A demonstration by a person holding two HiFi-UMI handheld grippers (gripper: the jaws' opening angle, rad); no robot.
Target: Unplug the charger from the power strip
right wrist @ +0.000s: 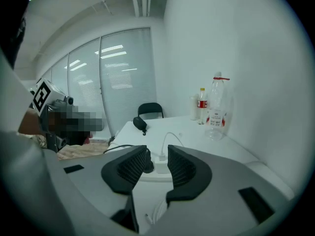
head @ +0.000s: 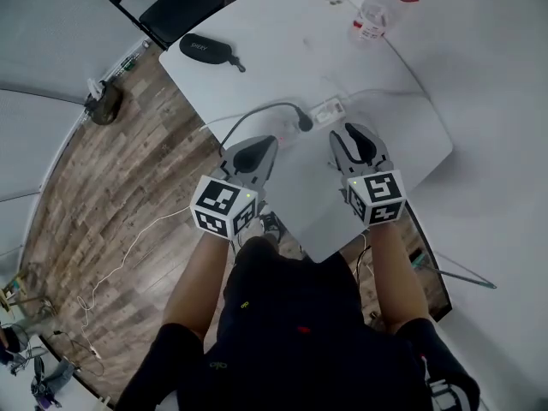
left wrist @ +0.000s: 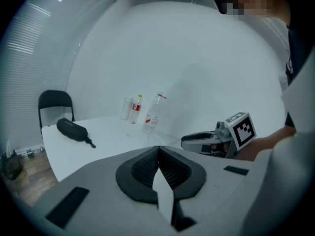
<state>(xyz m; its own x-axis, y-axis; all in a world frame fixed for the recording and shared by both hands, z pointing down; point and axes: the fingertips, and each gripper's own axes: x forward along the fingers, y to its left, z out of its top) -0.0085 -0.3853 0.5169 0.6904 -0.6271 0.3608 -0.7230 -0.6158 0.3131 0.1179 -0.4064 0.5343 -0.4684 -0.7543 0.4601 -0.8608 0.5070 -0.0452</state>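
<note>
A white power strip (head: 329, 110) lies on the white table (head: 282, 32), with a small white charger (right wrist: 160, 157) and its thin white cable (right wrist: 170, 137) plugged into it. A black plug (head: 305, 125) on a grey cord sits at the strip's left end. My right gripper (head: 351, 132) hovers just short of the strip, jaws open; in the right gripper view the charger and strip (right wrist: 161, 166) show in the gap between the pads, apart from them. My left gripper (head: 262, 144) is beside the black plug, shut and holding nothing (left wrist: 158, 149).
A black glasses case (head: 205, 50) lies at the table's far left, and two bottles (head: 372, 15) stand at the far edge. A black chair (head: 175, 2) stands behind the table. A thin white wire (head: 128, 255) trails over the wooden floor on the left.
</note>
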